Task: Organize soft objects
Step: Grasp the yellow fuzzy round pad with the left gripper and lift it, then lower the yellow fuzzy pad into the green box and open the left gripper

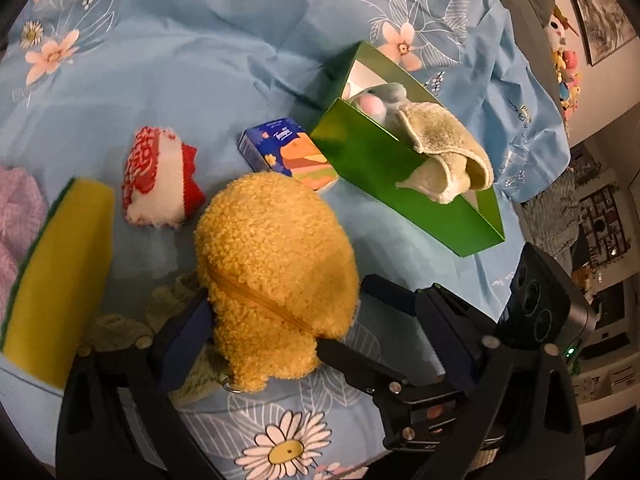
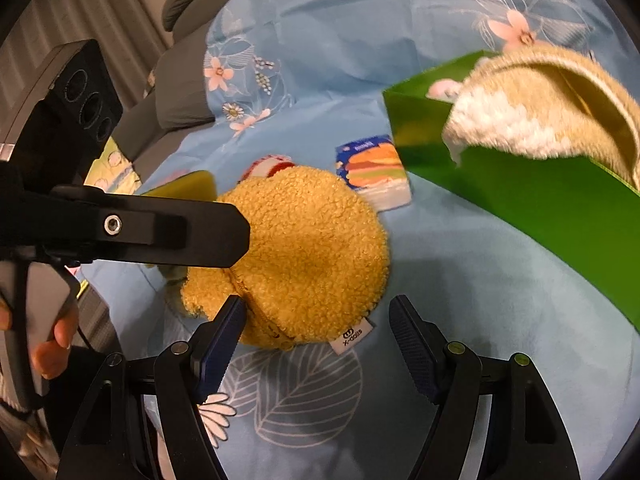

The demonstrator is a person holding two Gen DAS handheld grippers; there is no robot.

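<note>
A yellow fuzzy zip pouch (image 1: pixel 276 272) (image 2: pixel 312 256) lies on the blue floral sheet (image 1: pixel 180 60). My left gripper (image 1: pixel 316 332) straddles its near end, jaws open; the left pad (image 1: pixel 188 328) touches the fleece and the right pad stands apart from it. My right gripper (image 2: pixel 318 340) is open at the pouch's tagged edge, with only its left pad (image 2: pixel 224 340) against the zip. A green box (image 1: pixel 400 184) (image 2: pixel 520 200) behind holds a grey-blue plush (image 1: pixel 380 98), with a beige cloth (image 1: pixel 448 160) (image 2: pixel 540 112) draped over its rim.
A tissue pack (image 1: pixel 288 152) (image 2: pixel 372 168) lies between pouch and box. A red-and-white cloth (image 1: pixel 160 180), a yellow sponge (image 1: pixel 56 272) and a pink towel (image 1: pixel 16 216) lie to the left. A pale cloth (image 1: pixel 176 304) sits under the pouch. A hand (image 2: pixel 52 344) holds the left gripper.
</note>
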